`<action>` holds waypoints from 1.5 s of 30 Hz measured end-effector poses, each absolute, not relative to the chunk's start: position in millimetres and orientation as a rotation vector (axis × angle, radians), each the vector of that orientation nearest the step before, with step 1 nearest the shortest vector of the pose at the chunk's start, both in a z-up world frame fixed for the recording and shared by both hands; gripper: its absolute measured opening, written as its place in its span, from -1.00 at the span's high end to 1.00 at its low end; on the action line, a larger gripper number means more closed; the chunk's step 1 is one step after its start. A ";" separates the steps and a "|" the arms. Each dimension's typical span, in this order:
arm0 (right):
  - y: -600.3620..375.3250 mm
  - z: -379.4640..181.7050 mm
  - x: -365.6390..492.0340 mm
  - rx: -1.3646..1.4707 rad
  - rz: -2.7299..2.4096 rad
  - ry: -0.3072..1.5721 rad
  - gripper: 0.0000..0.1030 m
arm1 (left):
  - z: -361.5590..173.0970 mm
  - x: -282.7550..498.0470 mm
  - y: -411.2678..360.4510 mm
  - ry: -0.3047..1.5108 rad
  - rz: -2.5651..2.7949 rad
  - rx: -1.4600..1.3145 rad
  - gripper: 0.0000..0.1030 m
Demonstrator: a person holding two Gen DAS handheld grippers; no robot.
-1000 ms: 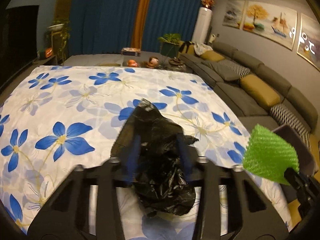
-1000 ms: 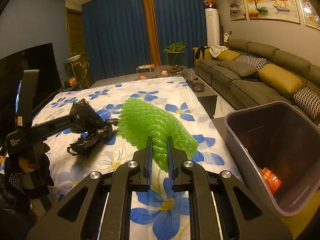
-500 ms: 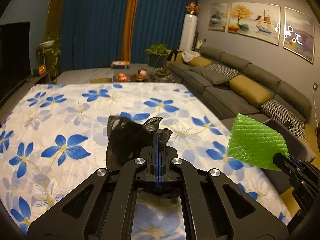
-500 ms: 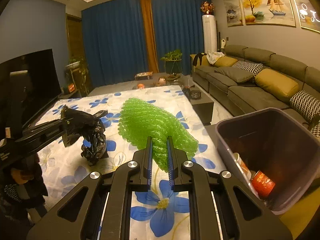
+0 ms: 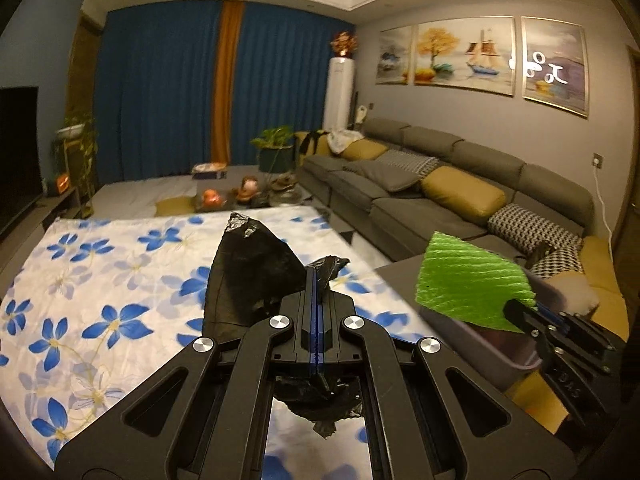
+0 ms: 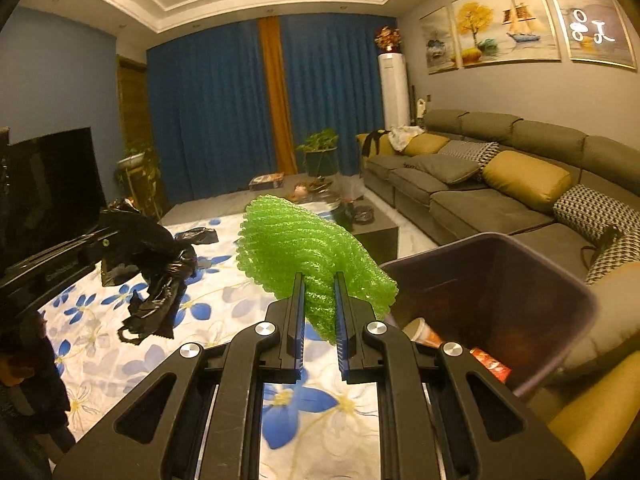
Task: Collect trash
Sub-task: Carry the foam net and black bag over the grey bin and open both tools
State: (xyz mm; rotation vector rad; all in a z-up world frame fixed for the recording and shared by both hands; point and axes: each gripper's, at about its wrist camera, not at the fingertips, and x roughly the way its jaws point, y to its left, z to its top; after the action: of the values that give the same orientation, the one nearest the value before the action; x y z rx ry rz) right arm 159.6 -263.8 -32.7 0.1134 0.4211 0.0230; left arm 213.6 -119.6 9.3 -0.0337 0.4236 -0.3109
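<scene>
Two grippers loaded, both clear of the table. Left gripper [image 5: 316,300] pinched fully together on a fold of the black plastic bag [image 5: 248,276]; bulk of the bag hanging loose below and beside the jaws, over the floral tablecloth [image 5: 100,280]. Right gripper [image 6: 318,308] clamped on the lower edge of the green foam net [image 6: 304,256], narrow gap between the fingers filled by the foam, rest of the net fanning up and forward. Just beyond the right gripper and to its right: dark bin [image 6: 560,276], open top, standing off the table's edge beside the sofa [image 6: 500,200]. Inside, as far as visible: a paper cup [image 6: 420,330] and a red wrapper [image 6: 492,364] low against the near wall; rest of the floor in shadow, can't tell. Likely step: carry both pieces over the rim and drop. Risks, judged only: thin grip on the bag, slick film could slip out mid-carry and land back on the cloth; trailing tail could snag the rim and hang outside on release. Foam net light and springy, held only by an edge, could catch on a pad or bounce off the rim instead of falling in. Both grippers converging on one opening, so could collide or tangle bag and net. Farther back, a second black scrap [image 6: 196,236] lying on the cloth, not yet collected.
</scene>
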 end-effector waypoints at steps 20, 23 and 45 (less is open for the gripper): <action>-361.7 -28.7 133.5 0.168 -0.270 0.359 0.73 | 30.0 218.0 -279.7 0.372 -0.604 -0.009 1.00; -370.7 -31.5 134.3 0.179 -0.292 0.362 0.72 | 23.8 223.1 -298.8 0.374 -0.642 -0.009 1.00; -392.4 -37.9 146.4 0.198 -0.324 0.363 0.12 | -24.1 256.5 -291.6 0.503 -0.587 -0.040 -0.52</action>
State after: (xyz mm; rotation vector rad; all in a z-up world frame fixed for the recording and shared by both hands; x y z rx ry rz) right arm 146.4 -392.4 -37.9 0.1981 0.3626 -0.3241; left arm 256.5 -291.6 -24.1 -0.0404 0.5033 -0.5871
